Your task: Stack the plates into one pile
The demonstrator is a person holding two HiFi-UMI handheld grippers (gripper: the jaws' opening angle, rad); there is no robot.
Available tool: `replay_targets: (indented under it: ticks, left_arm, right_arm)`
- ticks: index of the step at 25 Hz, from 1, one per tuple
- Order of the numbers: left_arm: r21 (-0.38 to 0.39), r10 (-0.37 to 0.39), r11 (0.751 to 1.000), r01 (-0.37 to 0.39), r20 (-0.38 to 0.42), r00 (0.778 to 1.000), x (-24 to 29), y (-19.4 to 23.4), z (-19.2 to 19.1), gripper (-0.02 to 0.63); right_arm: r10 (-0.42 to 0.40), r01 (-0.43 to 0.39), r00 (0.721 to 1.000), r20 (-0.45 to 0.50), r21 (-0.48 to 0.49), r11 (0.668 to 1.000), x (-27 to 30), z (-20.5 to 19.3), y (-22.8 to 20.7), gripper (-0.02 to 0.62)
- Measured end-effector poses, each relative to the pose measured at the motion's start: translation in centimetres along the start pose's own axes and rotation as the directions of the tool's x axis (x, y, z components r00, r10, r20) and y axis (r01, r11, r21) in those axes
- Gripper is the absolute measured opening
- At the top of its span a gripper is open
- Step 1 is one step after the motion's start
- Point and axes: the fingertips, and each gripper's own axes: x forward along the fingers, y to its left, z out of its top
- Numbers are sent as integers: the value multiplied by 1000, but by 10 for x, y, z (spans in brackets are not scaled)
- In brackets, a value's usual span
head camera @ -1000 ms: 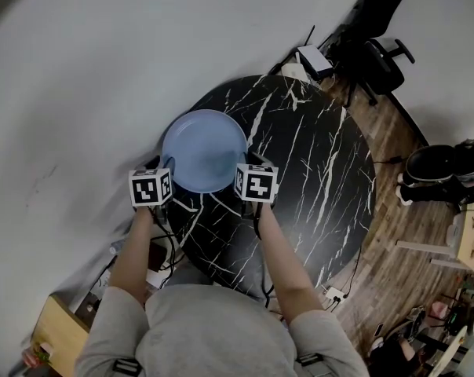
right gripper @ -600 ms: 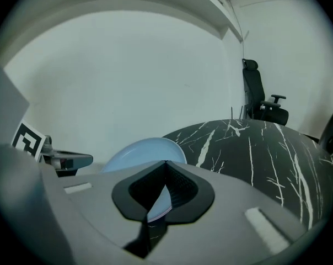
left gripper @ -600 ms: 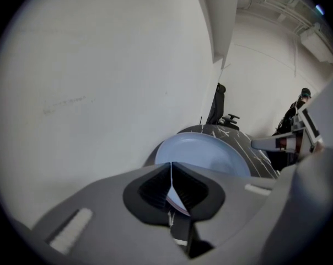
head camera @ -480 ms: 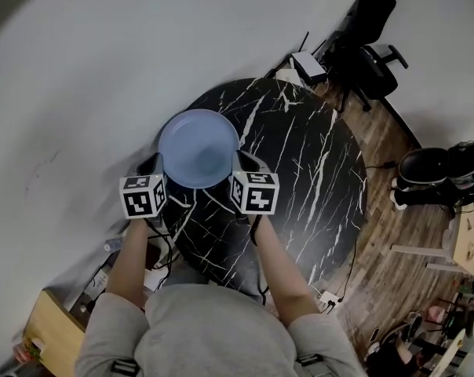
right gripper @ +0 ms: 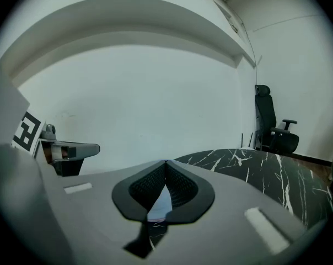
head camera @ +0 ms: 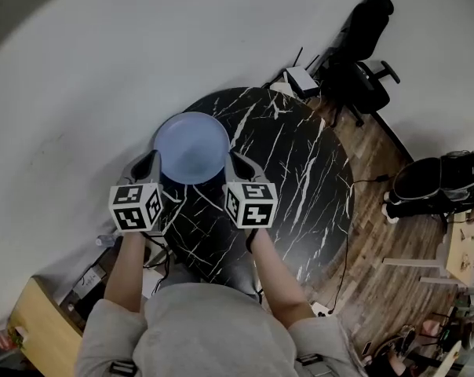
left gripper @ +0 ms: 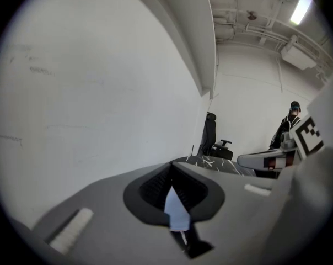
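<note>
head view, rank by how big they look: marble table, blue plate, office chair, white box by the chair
largest: marble table
next: blue plate and office chair look about alike; the chair is farther off, so unranked
smallest: white box

Landmark: the black marble table [head camera: 300,179].

My left gripper [head camera: 153,162] and right gripper [head camera: 231,160] each pinch a rim of the blue plate [head camera: 191,148]. The plate spans the gap between them above the table's far-left part, so there is no passage there.

The white wall [head camera: 72,93] runs close along the table's left edge, leaving my left gripper little side room. The table's middle and right show open marble.

A white box [head camera: 304,78] sits at the far edge, with an office chair [head camera: 362,45] behind it. Wooden floor [head camera: 378,250] lies open off the right edge.
</note>
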Motion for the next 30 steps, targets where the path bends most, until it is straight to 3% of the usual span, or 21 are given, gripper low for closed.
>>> replay_targets:
  ticks: [10, 21, 30]
  left_arm:
    - [-2, 35, 999, -35, 165, 986, -63, -27, 38, 59]
    - [11, 56, 998, -63, 328, 943, -122, -58, 76, 60]
    - [65, 50, 994, -85, 426, 903, -159, -86, 97, 60]
  right_arm:
    - [71, -62, 990, 122, -76, 995, -57, 34, 15, 3]
    - [97, -50, 963, 252, -186, 981, -118, 68, 20, 3]
    - [99, -27, 934, 342, -210, 977, -164, 89, 11, 3]
